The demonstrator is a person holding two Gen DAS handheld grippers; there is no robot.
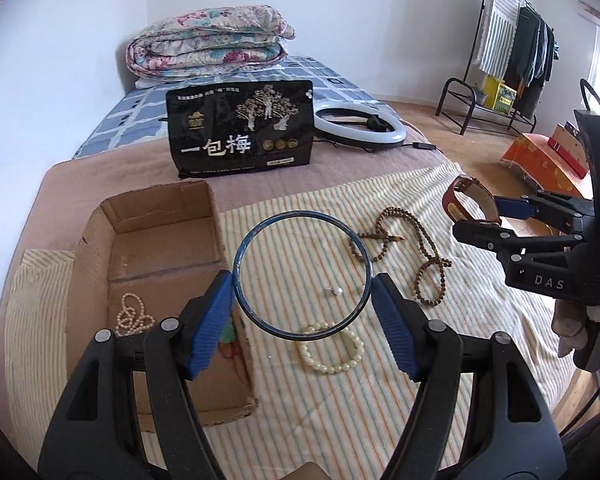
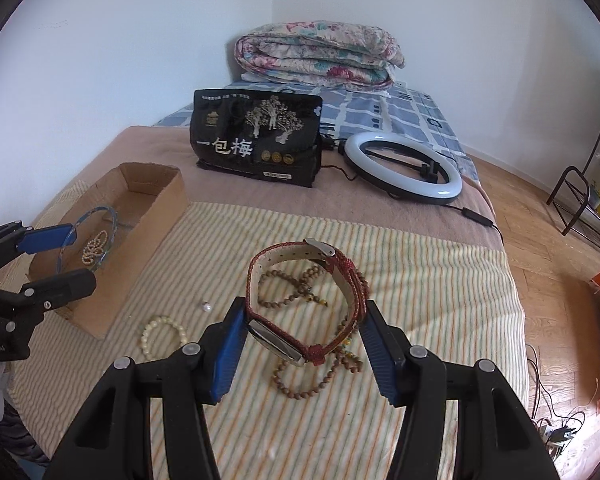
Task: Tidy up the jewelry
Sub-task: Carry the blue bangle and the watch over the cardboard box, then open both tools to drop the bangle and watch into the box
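Note:
My left gripper (image 1: 302, 280) is shut on a thin blue bangle (image 1: 300, 212), pinched across its width and held above the striped cloth. In the right wrist view the left gripper (image 2: 72, 258) and bangle (image 2: 112, 216) sit in front of the cardboard box (image 2: 152, 172). My right gripper (image 2: 304, 308) is shut on a red-strapped watch (image 2: 260, 256), lifted off the bed; the right gripper (image 1: 484, 220) and watch (image 1: 466, 196) also show at the right of the left wrist view. A pearl strand (image 1: 130, 316) lies in the box (image 1: 164, 208).
On the striped cloth lie a white bead bracelet (image 1: 332, 356), a brown bead necklace (image 1: 420, 256) and a loose pearl (image 1: 336, 290). Behind stand a black snack bag (image 1: 240, 132), a ring light (image 1: 360, 124) and a folded quilt (image 1: 208, 44). The bed's edge drops to the floor at the right.

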